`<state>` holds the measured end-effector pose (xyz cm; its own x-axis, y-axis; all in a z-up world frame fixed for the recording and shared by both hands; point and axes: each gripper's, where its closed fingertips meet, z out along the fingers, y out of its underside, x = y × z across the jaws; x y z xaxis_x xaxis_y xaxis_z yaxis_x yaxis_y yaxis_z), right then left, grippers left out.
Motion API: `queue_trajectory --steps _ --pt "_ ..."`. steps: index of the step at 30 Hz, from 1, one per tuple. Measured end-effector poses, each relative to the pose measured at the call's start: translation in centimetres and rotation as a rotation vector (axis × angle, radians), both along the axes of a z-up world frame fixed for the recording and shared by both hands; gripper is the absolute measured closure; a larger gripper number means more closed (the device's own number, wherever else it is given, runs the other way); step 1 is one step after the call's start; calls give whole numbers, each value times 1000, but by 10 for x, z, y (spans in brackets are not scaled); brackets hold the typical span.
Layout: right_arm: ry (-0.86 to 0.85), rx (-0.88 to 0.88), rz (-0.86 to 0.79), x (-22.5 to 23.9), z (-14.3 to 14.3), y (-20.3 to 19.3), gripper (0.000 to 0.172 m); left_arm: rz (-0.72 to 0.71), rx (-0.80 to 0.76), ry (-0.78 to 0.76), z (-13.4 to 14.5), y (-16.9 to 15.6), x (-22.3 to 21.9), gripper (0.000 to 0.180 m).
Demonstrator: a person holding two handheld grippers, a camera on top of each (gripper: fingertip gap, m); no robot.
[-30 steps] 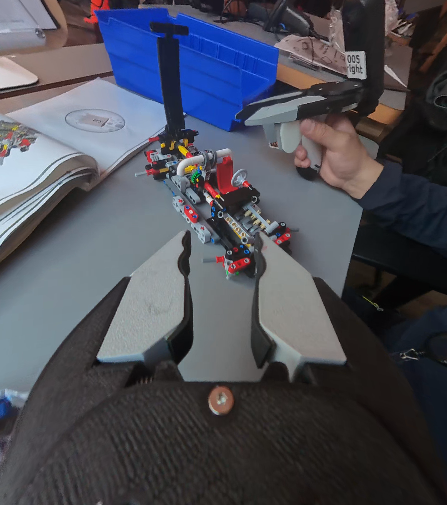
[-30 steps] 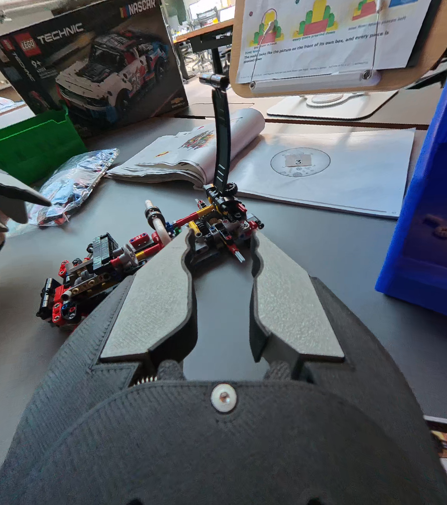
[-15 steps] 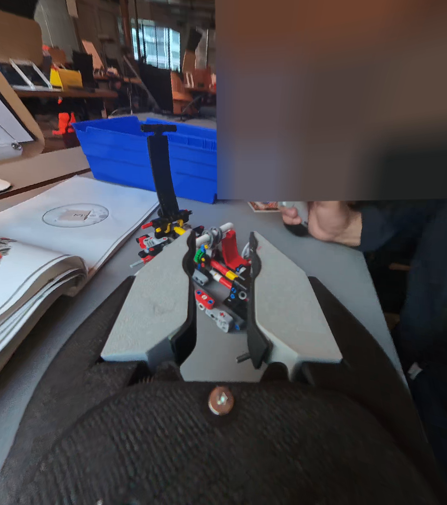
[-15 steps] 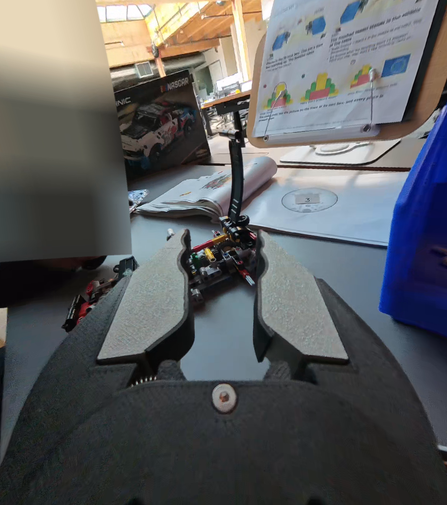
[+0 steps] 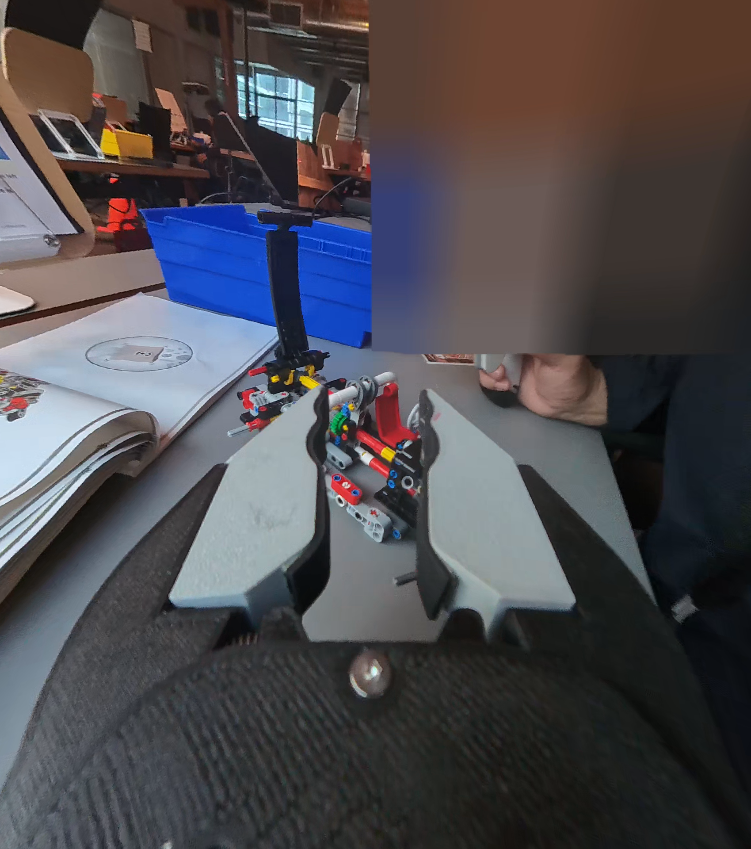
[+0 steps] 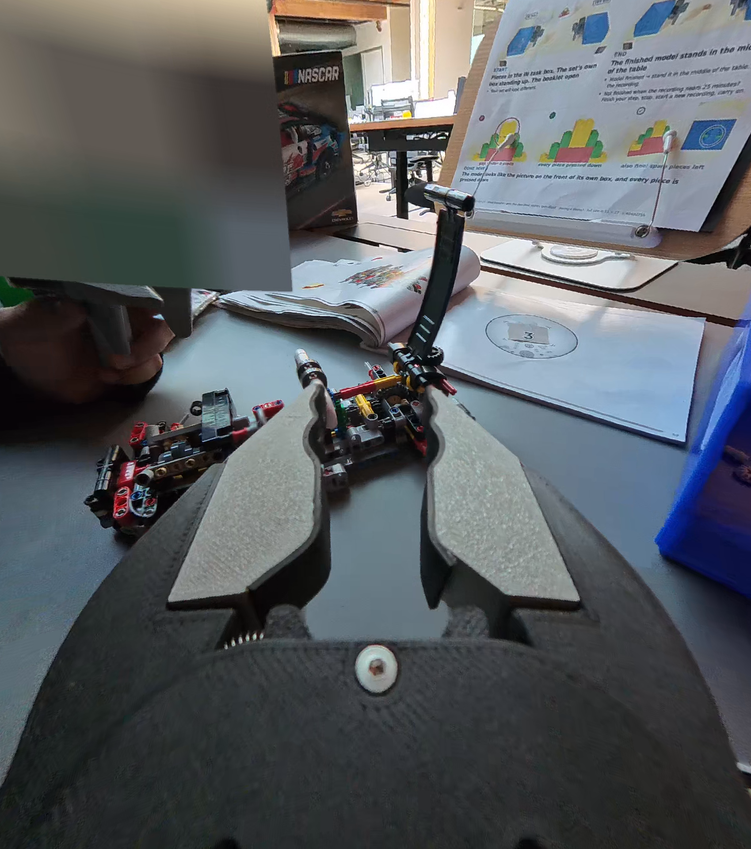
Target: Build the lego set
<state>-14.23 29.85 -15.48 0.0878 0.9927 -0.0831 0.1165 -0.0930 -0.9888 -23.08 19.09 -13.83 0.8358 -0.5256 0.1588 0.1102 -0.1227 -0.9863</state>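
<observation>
Grey tabletop (image 5: 88, 551); left gripper (image 5: 369, 413) and right gripper (image 6: 371, 409) jaws clamped on brick model (image 5: 387, 427); printed box (image 6: 313, 138) far left; lettered sheet (image 6: 617, 115) far right.

The long multicoloured plastic brick-built chassis (image 6: 364, 427) lies across the middle of the grey tabletop (image 6: 571, 482), and its tall black curved beam (image 6: 440, 285) stands up at 12 o'clock, blocking any pass overhead there. At 3 o'clock the blue plastic bin (image 6: 741, 459) walls off the right; bare table runs between it and the chassis. The open white instruction booklet (image 6: 571, 363) fills 1 o'clock. At 9 o'clock a hand (image 6: 75, 353) closes the left.
</observation>
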Motion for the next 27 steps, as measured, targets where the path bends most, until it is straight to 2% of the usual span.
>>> queue_trajectory --steps 8,14,21,27 --pt "61 -64 24 5 7 -3 134 60 -16 95 -7 8 -6 144" --pt "22 -59 20 2 2 -5 134 58 -35 111 -11 10 -6 145" --pt "-3 -4 9 -3 0 -3 131 44 -67 -11 -6 15 -13 143" --pt "81 -39 -29 6 11 7 128 101 -55 103 -9 17 -14 142"
